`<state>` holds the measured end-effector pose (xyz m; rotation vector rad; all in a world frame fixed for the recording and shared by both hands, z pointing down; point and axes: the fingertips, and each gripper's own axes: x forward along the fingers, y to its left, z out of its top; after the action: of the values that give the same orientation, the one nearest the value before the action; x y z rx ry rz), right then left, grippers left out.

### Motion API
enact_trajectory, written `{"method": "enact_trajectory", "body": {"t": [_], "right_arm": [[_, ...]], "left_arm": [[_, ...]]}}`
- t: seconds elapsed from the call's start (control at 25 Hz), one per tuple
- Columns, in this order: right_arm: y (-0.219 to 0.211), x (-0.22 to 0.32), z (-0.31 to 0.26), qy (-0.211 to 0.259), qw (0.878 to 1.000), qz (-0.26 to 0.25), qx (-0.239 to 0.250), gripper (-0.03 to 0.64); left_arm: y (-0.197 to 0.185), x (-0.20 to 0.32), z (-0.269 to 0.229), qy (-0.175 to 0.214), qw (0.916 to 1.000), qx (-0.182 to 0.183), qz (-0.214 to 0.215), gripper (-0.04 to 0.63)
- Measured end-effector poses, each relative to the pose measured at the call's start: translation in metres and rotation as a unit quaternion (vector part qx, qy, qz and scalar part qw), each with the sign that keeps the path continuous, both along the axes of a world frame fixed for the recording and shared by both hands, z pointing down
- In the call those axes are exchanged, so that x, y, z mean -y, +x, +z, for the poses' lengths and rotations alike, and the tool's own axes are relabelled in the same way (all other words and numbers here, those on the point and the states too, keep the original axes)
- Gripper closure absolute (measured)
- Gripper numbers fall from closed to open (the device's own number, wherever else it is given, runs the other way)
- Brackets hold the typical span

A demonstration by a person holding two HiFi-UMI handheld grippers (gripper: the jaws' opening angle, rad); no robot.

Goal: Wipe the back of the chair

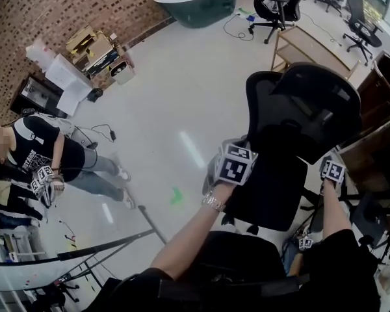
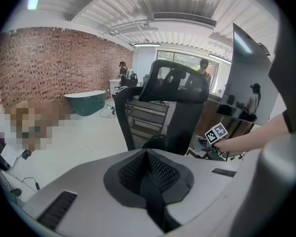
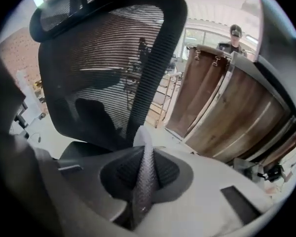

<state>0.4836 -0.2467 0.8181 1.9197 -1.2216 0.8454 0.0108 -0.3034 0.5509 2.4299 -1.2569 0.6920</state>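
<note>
**Cloth in hand at the chair's edge; wiping not seen under way**

The chair point(image 1: 279, 174) is seen upright on the floor, directly ahead of both hands, with its black mesh back point(image 3: 103, 63) and headrest raised above the seat. The right claw point(image 3: 144, 152) is clamped on a grey cloth point(image 3: 143, 181), which is pinched between the pads as a narrow folded strip and sticks out a little past the tips. In the right gripper view, the cloth's free end is seen close against the side frame of the back. Whether it is touching the frame cannot be told. The left claw point(image 2: 148, 154) is closed with nothing held in it. It is kept at the other side of the chair, near the back but apart from it.

No wiped area can be made out on the mesh or frame, and no dirt or streaks are shown either. The preparation is therefore judged complete: the cloth is gripped and has been brought up to the chair. The wiping itself is judged barely begun, if begun at all. The mesh panel, its frame and probably the headrest are left to be covered. As a swivel type, the chair may need to be steadied by the empty left claw.
</note>
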Motion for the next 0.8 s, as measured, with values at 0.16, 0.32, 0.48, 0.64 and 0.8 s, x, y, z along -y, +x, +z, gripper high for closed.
{"method": "enact_trajectory", "body": {"t": [0.16, 0.32, 0.48, 0.64, 0.8], "right_arm": [[-0.026, -0.005, -0.005, 0.005, 0.999, 0.005, 0.036, 0.588], [-0.142, 0.075, -0.042, 0.126, 0.980, -0.110, 0.111, 0.588], [-0.262, 0.127, -0.091, 0.181, 0.953, -0.193, 0.148, 0.588], [-0.348, 0.163, -0.113, 0.181, 0.943, -0.231, 0.155, 0.588], [-0.362, 0.178, -0.122, 0.165, 0.947, -0.235, 0.146, 0.588]], "left_arm": [[0.004, -0.001, 0.000, -0.004, 1.0000, -0.003, 0.003, 0.603], [0.007, 0.002, -0.005, 0.003, 0.9999, -0.009, 0.007, 0.603], [0.018, -0.004, -0.005, -0.003, 0.9998, -0.019, 0.008, 0.603], [0.026, -0.010, -0.001, -0.008, 0.9997, -0.022, 0.007, 0.603], [0.036, -0.020, 0.002, -0.011, 0.9996, -0.024, 0.007, 0.603]]}}
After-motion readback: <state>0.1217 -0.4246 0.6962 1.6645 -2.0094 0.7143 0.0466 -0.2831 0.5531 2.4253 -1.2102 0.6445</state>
